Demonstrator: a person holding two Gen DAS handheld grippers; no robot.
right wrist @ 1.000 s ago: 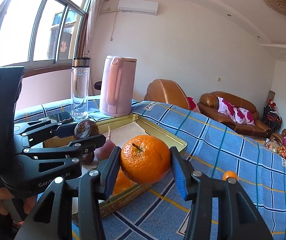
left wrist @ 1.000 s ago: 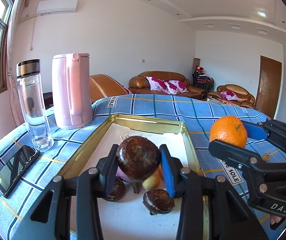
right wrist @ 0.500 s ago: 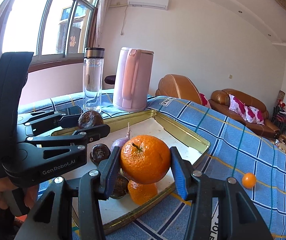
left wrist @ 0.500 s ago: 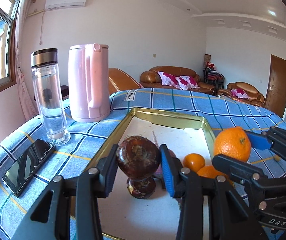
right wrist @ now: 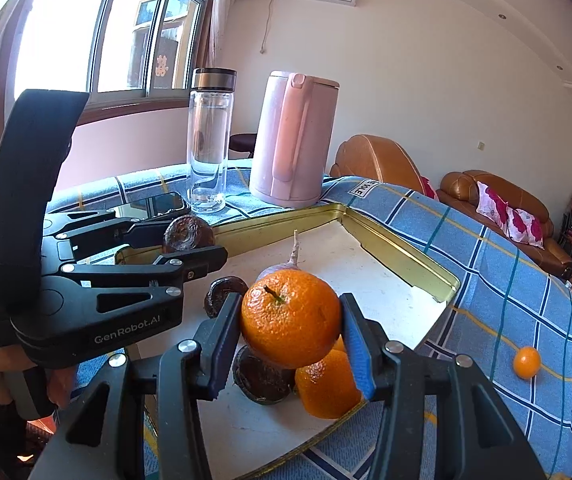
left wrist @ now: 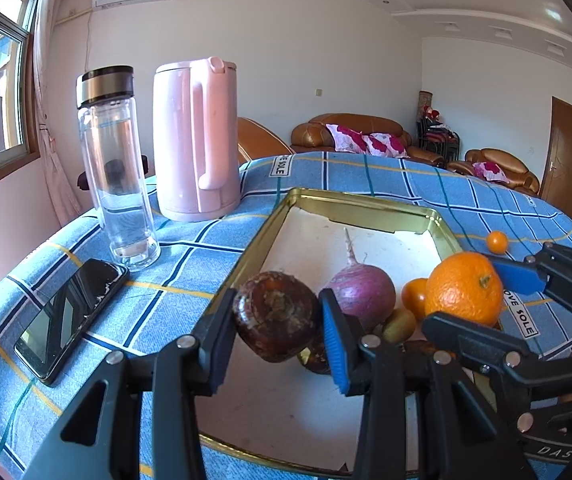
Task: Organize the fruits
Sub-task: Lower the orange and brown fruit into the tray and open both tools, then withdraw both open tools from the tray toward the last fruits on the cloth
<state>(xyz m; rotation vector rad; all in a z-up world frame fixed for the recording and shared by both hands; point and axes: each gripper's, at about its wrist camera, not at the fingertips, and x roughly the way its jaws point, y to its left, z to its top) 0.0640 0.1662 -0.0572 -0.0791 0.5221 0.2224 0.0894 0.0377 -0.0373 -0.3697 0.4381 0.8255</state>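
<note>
left hand-held gripper [left wrist: 278, 322]: clamped on dark brown fruit [left wrist: 276, 316], held above the near part of gold tray [left wrist: 361, 206]; also seen from the side in right view [right wrist: 190, 242]
right hand-held gripper [right wrist: 290, 330]: clamped on large orange [right wrist: 290, 324], held over tray's near right edge; in left view the large orange [left wrist: 463, 288] sits at far right between black fingers
tray contents: purple radish [left wrist: 359, 294] with thin root pointing away, small orange [left wrist: 413, 298], small yellow-green fruit [left wrist: 399, 324], more dark fruits partly hidden under the fingers
left view only: yellow-green fruit; whole phone [left wrist: 72, 316] lying flat on blue plaid cloth [left wrist: 190, 264], near the bottle base
right view only: two dark brown fruits [right wrist: 222, 294] on the tray's white liner, one orange [right wrist: 327, 384] under the held one, person's hand on left gripper handle
off tray: tiny orange [right wrist: 527, 362] on the cloth, right of the tray, well apart from it
counter items: clear bottle [left wrist: 114, 164], pink kettle [left wrist: 196, 140] just beside it, both upright left of tray
</note>
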